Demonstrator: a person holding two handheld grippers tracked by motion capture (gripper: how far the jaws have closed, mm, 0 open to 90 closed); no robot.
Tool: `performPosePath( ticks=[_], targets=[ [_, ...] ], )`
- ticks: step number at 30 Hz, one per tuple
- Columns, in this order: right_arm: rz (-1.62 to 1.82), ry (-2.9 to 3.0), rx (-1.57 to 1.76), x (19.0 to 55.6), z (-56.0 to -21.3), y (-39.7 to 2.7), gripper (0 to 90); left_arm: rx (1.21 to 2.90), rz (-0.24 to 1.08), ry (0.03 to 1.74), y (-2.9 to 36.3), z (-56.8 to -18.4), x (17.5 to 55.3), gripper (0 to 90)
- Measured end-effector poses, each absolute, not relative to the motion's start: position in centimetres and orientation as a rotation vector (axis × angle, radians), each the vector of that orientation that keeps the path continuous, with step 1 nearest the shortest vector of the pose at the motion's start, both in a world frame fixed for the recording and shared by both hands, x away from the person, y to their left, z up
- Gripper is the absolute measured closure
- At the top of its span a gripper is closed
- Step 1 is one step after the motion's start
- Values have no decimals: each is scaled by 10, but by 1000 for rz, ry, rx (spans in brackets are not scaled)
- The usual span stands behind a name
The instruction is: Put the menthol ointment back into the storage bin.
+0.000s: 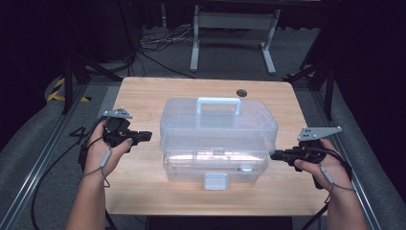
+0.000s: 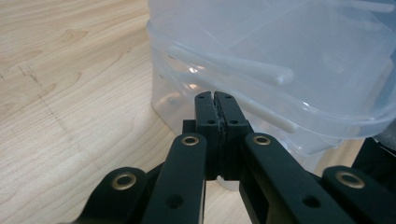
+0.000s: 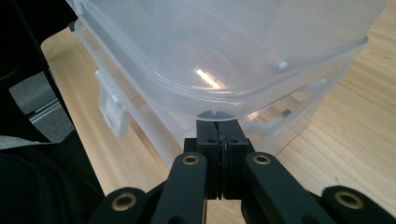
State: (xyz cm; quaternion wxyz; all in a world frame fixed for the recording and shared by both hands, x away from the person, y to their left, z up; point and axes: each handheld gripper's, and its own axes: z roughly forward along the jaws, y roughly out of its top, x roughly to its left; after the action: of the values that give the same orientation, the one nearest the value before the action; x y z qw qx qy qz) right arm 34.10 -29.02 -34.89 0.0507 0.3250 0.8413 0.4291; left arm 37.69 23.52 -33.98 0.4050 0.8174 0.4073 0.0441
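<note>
In the high view a clear plastic storage box (image 1: 219,139) is seen mid-table (image 1: 143,96), flanked by the left gripper (image 1: 145,136) and the right gripper (image 1: 274,155). In the left gripper view the fingers (image 2: 207,116) are pressed together, empty, at the box's lid seam. In the right gripper view the fingers (image 3: 208,135) are likewise together under the lid rim; the light box could be shoved or tipped by uneven prying

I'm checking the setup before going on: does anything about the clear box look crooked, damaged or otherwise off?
Nothing stands out. The clear box sits square on the table, lid down, handle flat on top, no cracks visible. The left gripper and right gripper are shut at its sides.
</note>
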Motion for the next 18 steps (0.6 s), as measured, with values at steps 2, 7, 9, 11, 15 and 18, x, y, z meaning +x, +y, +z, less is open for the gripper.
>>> performPosePath(
  ticks=[2, 7, 9, 11, 15, 18],
  targets=[
    [1298, 2568, 988, 341, -349, -290, 895, 2067, 111, 1028, 235, -341, 378, 891],
    [1265, 2593, 978, 341, -351, -289, 892, 2066, 112, 1038, 237, -343, 379, 888],
    [1252, 2602, 977, 341, -351, -289, 891, 2071, 109, 1037, 238, -343, 380, 887],
    [1248, 2607, 970, 341, -352, -288, 887, 2069, 107, 1042, 237, -344, 380, 887],
    [1242, 2618, 969, 341, -353, -289, 884, 2074, 100, 1044, 236, -346, 381, 887],
    [1223, 2637, 967, 342, -355, -288, 884, 2082, 96, 1045, 236, -348, 382, 887]
  ],
)
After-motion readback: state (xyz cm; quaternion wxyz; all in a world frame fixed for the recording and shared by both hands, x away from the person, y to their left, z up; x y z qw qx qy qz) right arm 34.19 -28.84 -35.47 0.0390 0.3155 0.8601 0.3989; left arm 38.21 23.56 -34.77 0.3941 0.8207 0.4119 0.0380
